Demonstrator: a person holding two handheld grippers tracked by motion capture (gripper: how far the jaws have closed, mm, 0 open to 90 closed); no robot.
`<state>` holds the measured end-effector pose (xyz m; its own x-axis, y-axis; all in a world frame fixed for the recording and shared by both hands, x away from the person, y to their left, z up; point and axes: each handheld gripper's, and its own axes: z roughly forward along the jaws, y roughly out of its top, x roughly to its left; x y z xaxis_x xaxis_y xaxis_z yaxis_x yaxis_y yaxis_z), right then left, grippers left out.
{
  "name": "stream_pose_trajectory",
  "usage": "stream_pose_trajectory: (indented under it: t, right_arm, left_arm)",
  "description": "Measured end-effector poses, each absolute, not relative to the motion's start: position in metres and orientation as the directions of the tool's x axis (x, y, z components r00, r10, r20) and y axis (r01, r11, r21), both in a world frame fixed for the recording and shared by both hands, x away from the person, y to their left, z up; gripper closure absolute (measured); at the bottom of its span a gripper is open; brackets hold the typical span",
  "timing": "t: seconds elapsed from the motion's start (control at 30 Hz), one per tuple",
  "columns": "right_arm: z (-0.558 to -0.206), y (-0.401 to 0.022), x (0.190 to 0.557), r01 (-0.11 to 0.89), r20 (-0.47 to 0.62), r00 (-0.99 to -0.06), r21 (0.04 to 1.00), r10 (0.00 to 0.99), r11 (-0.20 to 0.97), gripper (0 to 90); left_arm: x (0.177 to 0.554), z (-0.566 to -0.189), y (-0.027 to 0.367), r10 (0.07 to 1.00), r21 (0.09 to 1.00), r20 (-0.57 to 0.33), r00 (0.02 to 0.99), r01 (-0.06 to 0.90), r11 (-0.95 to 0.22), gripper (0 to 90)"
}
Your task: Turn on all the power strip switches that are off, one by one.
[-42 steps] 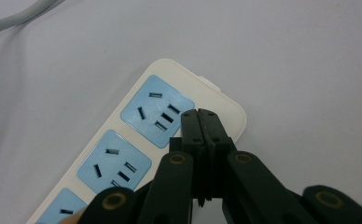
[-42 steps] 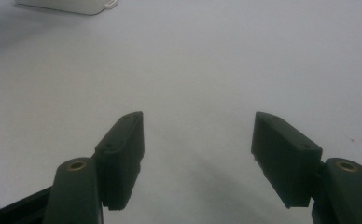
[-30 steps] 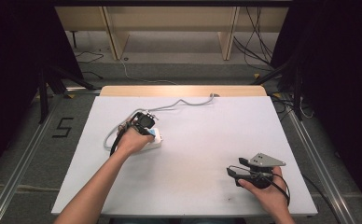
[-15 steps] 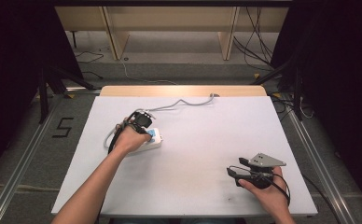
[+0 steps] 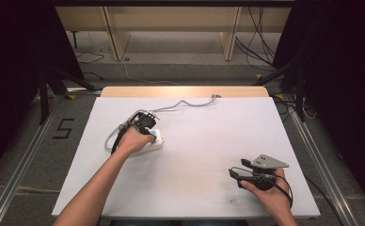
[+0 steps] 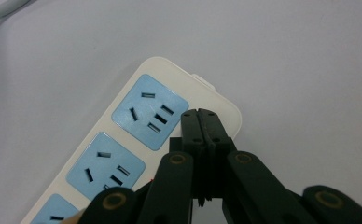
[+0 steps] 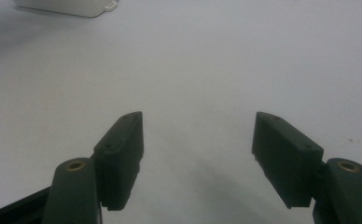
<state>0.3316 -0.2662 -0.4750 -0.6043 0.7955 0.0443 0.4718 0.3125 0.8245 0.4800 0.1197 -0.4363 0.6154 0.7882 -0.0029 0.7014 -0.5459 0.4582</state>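
While pressed flat together with nothing between them, the left gripper's (image 6: 206, 122) jaws hover over the far end of the white power strip (image 6: 137, 140), beside its outermost blue socket (image 6: 149, 112) and close to the small switch tab on the end edge; whether touching the strip cannot be told. Farther out, lying on the left half of the white table (image 5: 204, 141), with a grey cable (image 5: 183, 103) trailing toward the far edge. Well apart near the front right corner, the right gripper (image 7: 198, 154) low over bare tabletop, jaws spread wide and empty.
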Motion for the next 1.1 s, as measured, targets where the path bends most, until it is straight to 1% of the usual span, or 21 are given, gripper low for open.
stream_pose_trajectory:
  t: [0.17, 0.4, 0.87, 0.93, 1.03, 1.1]
  right_arm:
    - [-0.475, -0.266, 0.332, 0.472, 0.046, -0.605, 0.824, 0.795, 0.312, 35.0]
    - [-0.475, -0.266, 0.331, 0.472, 0.045, -0.605, 0.824, 0.795, 0.313, 35.0]
    - [-0.474, -0.265, 0.331, 0.471, 0.043, -0.606, 0.825, 0.795, 0.314, 35.0]
    - [-0.474, -0.265, 0.331, 0.471, 0.043, -0.606, 0.824, 0.794, 0.314, 35.0]
    - [-0.474, -0.265, 0.331, 0.470, 0.042, -0.608, 0.824, 0.793, 0.316, 35.0]
    - [-0.474, -0.265, 0.331, 0.469, 0.041, -0.608, 0.824, 0.793, 0.317, 35.0]
  left_arm:
    - [0.481, -0.437, 0.121, 0.790, 0.453, 0.003, 0.613, 0.704, -0.548, 89.8]
    - [0.482, -0.437, 0.122, 0.793, 0.455, -0.018, 0.609, 0.711, -0.536, 89.8]
    - [0.480, -0.439, 0.117, 0.786, 0.442, 0.026, 0.618, 0.698, -0.564, 89.9]
    - [0.480, -0.440, 0.115, 0.779, 0.423, 0.051, 0.625, 0.693, -0.584, 90.0]
    - [0.479, -0.440, 0.113, 0.770, 0.420, 0.085, 0.632, 0.678, -0.603, 89.9]
    - [0.478, -0.440, 0.112, 0.768, 0.421, 0.092, 0.634, 0.674, -0.607, 89.9]
